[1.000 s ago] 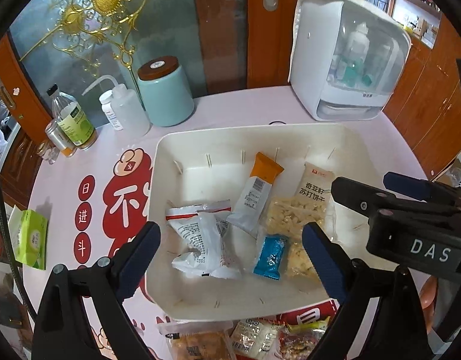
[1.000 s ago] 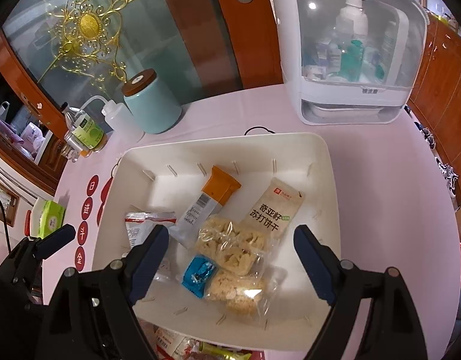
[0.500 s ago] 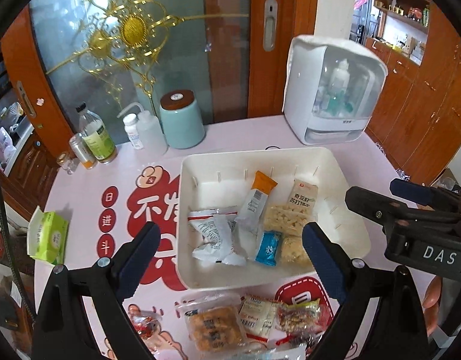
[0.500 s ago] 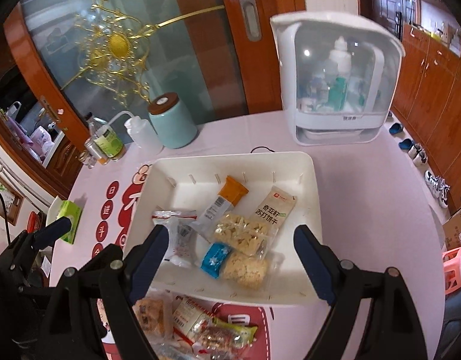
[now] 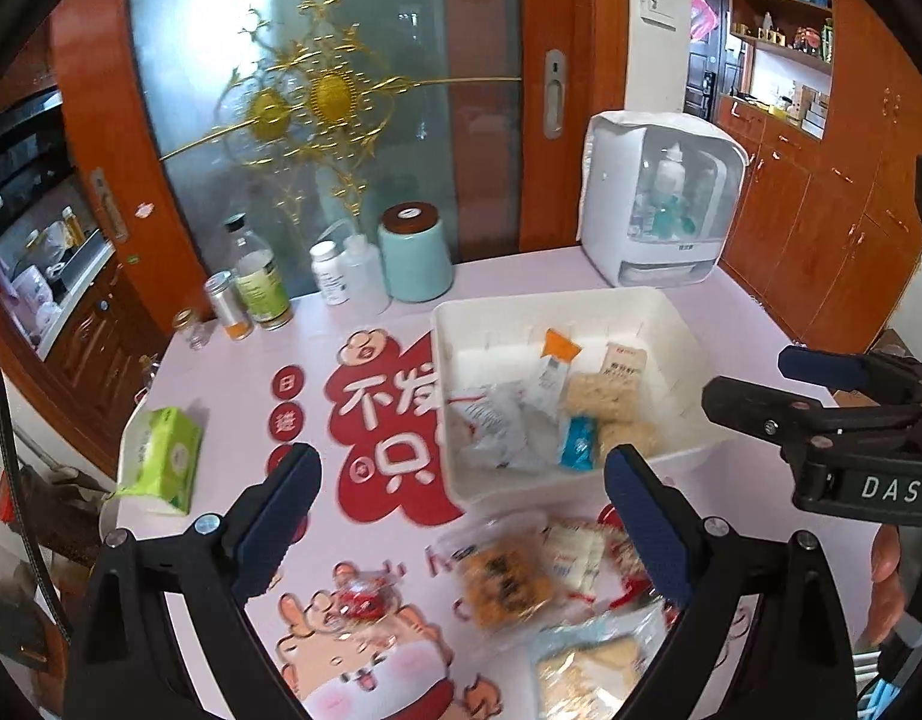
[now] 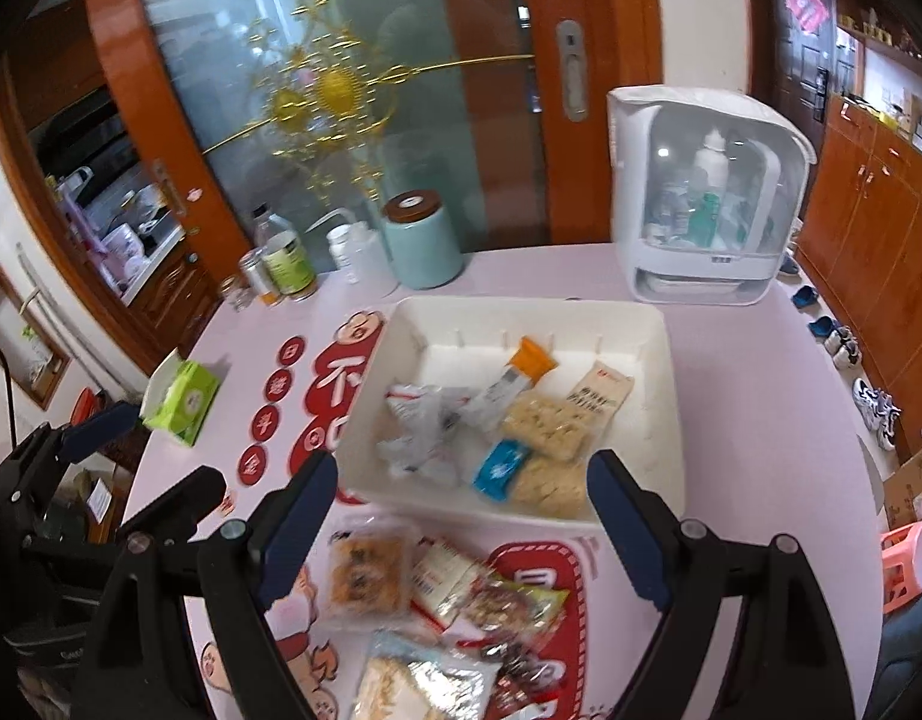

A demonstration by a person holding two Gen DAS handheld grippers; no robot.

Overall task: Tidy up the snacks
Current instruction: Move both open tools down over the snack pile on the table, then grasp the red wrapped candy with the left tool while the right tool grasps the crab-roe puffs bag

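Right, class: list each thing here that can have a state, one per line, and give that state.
left gripper: open, empty
right gripper: open, empty
white bin: open-topped, several snack packets inside
loose snack packets: on the table, outside the bin
teal canister: upright, lid on
white cabinet: door closed, bottles inside
green tissue pack: lying on the table

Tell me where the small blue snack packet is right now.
The small blue snack packet lies inside the white tray, near its front wall in the right wrist view, between the crumpled white wrapper and the clear cracker packs.
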